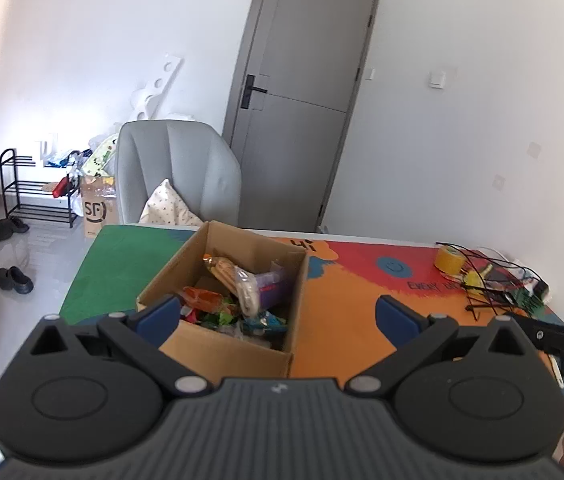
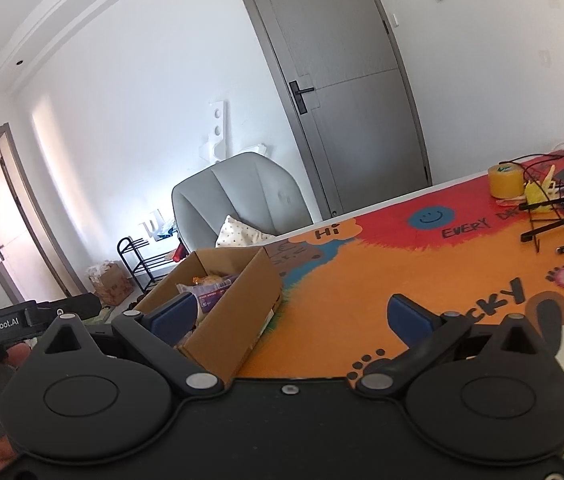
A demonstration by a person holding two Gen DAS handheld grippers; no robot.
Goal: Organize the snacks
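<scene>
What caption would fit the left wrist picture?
Open left gripper poised above a cardboard box full of snack packets on a colourful table mat.

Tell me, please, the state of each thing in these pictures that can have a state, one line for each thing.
left gripper: open, holding nothing
right gripper: open, holding nothing
cardboard box: open at the top, upright on the table, snack packets inside
snack packets: piled loosely in the box
grey door: shut
wooden door: open
roll of yellow tape: standing on the table
</scene>
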